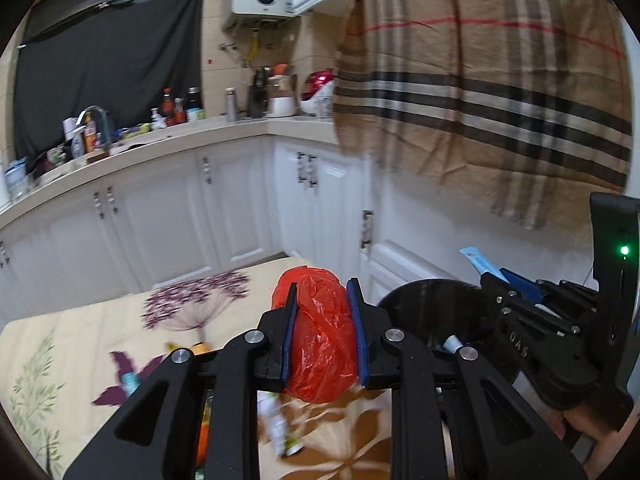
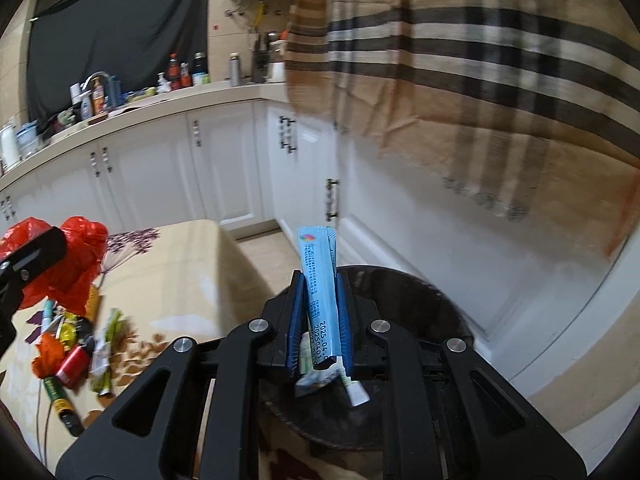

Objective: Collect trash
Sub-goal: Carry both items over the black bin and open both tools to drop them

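My left gripper (image 1: 322, 302) is shut on a crumpled red plastic bag (image 1: 320, 344) and holds it above the flowered tablecloth (image 1: 80, 340). The bag also shows at the left of the right wrist view (image 2: 76, 256). My right gripper (image 2: 320, 300) is shut on a light blue sachet (image 2: 320, 280) and holds it upright above the black trash bin (image 2: 424, 312). The bin (image 1: 432, 304) stands just right of the table and holds a few wrappers (image 2: 352, 390). A pile of loose wrappers and packets (image 2: 76, 352) lies on the table below the red bag.
White kitchen cabinets (image 1: 224, 208) and a cluttered counter (image 1: 120, 136) run behind the table. A plaid cloth (image 1: 480, 80) hangs at the upper right. A white door (image 2: 460, 240) stands behind the bin.
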The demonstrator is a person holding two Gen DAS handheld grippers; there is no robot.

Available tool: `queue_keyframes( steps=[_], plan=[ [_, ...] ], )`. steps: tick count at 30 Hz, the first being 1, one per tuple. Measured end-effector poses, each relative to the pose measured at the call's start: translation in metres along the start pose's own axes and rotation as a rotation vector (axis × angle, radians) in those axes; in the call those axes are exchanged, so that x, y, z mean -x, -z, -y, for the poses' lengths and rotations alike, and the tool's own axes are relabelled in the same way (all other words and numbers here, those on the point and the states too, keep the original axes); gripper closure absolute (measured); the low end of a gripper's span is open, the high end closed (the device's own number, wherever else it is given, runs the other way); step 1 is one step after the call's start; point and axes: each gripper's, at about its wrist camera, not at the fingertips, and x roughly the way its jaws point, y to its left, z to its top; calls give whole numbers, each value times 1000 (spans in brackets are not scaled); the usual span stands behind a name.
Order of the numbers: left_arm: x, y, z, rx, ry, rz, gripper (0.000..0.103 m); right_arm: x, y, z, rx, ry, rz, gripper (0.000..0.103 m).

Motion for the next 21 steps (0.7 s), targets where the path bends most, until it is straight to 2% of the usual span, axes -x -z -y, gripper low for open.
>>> queue_keyframes(
  steps=[11,21],
  plan=[
    [-48,-8,47,-37,26,-13,79,-22,1,43,-62,69,-1,87],
    [-86,-7,75,-76,19,-49,79,-42,9,62,-89,111,-22,87]
  ],
)
